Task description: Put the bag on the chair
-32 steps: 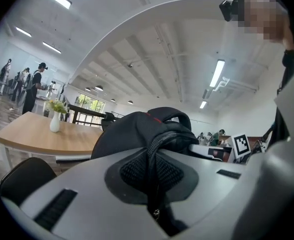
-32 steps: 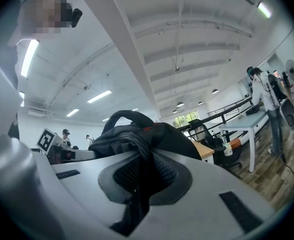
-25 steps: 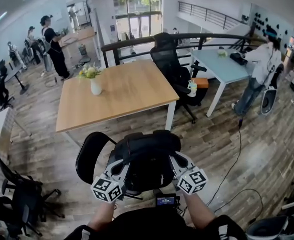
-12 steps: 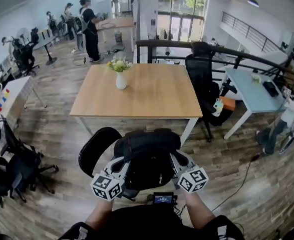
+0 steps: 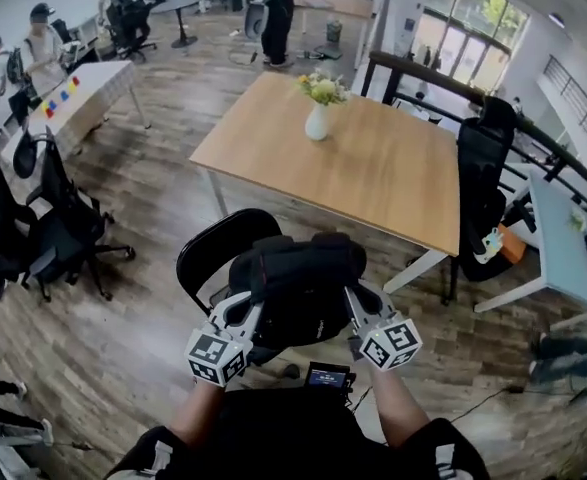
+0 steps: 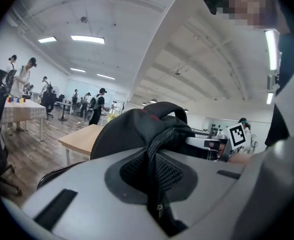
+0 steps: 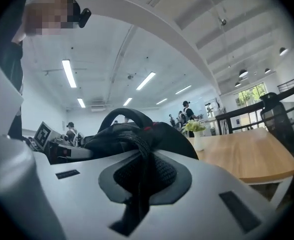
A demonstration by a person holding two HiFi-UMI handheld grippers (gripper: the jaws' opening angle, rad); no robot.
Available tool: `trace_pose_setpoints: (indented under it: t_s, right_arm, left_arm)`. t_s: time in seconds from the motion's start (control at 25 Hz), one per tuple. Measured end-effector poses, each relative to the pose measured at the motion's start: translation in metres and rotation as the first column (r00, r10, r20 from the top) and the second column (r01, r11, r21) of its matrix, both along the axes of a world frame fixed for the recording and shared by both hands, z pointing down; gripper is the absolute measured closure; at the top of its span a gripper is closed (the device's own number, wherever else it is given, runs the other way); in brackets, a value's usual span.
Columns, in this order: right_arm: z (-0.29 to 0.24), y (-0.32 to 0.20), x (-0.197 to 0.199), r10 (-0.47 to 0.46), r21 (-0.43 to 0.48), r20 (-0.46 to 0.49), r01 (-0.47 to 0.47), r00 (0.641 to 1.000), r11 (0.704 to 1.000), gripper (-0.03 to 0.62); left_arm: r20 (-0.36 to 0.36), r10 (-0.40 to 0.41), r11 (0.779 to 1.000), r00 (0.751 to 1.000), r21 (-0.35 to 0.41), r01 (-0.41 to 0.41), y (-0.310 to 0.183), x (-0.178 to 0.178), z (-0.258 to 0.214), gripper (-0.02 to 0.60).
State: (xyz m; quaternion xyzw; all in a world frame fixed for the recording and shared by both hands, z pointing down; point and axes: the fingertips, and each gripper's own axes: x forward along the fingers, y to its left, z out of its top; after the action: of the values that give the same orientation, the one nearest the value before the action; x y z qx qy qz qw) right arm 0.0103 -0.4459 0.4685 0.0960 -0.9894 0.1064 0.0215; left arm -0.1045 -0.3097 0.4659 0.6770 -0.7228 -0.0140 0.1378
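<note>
Two claws, the left claw point(image 6: 154, 184) and the right claw point(image 7: 139, 184), clench the bag point(image 5: 298, 283), held over the chair point(image 5: 211, 258) showing at its ten o'clock. The carrying step seems in hand; next the bag likely needs lowering onto the chair.

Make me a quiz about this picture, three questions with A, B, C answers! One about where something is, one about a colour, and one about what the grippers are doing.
1. Where does the vase of flowers stand?
A. on the wooden table
B. on the floor
C. on a shelf

2. What colour is the bag?
A. yellow
B. black
C. white

3. What are the left gripper and right gripper doing?
A. both are shut on the bag
B. both are open and empty
C. both are shut on a cup

Answers:
1 A, the vase sits on the tabletop.
2 B, its fabric is black.
3 A, each gripper view shows bag fabric pinched between the jaws.
</note>
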Motion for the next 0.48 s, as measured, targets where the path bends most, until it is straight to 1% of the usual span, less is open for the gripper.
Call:
trace_pose_setpoints:
  t_s: [0.12, 0.28, 0.4, 0.48]
  right_arm:
    - [0.015, 0.001, -0.027, -0.091, -0.015, -0.015, 0.091, 0.996, 0.996, 0.568]
    - [0.028, -0.01, -0.056, -0.17, -0.032, -0.03, 0.169, 0.985, 0.985, 0.568]
    - [0.042, -0.013, -0.074, -0.238, -0.061, -0.051, 0.235, 0.97, 0.97, 0.568]
    - [0.053, -0.014, -0.087, -0.269, -0.08, -0.067, 0.263, 0.961, 0.961, 0.568]
  left_arm:
    - [-0.03, -0.081, 0.997, 0.996, -0.019, 0.08, 0.012, -0.013, 0.013, 0.563]
    - [-0.058, -0.144, 0.989, 0.988, -0.036, 0.142, 0.012, -0.023, 0.024, 0.563]
    - [-0.097, -0.203, 0.978, 0.974, -0.068, 0.197, 0.015, -0.026, 0.037, 0.563]
    - [-0.12, -0.228, 0.972, 0.966, -0.092, 0.218, 0.017, -0.031, 0.048, 0.563]
